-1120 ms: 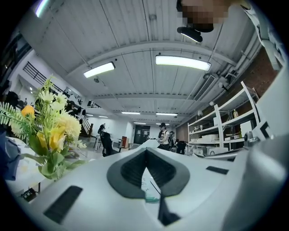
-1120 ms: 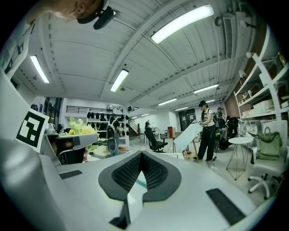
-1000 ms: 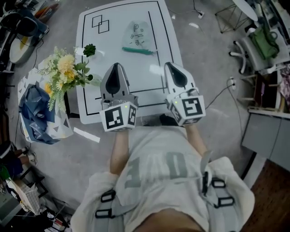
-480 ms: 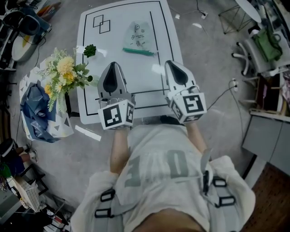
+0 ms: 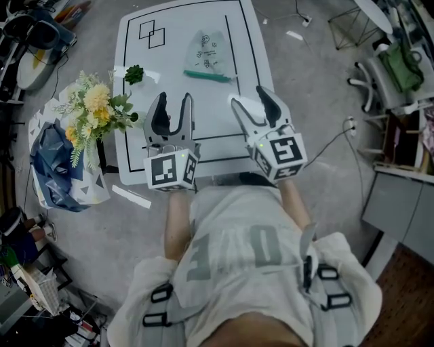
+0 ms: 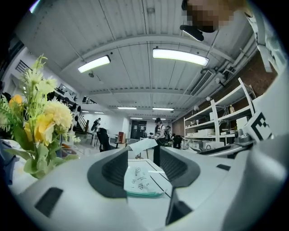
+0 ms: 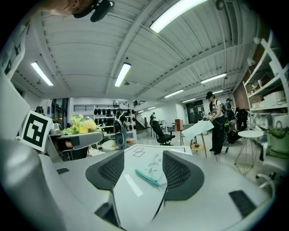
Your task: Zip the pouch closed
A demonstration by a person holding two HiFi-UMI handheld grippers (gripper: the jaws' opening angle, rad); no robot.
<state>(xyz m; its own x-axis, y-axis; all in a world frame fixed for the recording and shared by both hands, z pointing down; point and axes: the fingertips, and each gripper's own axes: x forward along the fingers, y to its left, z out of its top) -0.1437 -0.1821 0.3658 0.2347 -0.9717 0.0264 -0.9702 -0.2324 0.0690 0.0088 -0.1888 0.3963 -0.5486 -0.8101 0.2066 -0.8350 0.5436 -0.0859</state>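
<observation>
White left gripper (image 5: 174,99), right gripper (image 5: 249,97) seem level, jaws just opened, empty.

I see grey floor (image 5: 308,81), flowers (image 5: 95,108) at nine o'clock, shelving (image 6: 226,118) at three, strip lights (image 6: 179,55) overhead.

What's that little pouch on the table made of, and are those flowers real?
The pouch looks like clear, soft plastic film: the white table shows through it, and a green zip strip runs along its near edge. The flowers may be artificial, fabric or plastic; the pictures cannot settle that.
</observation>
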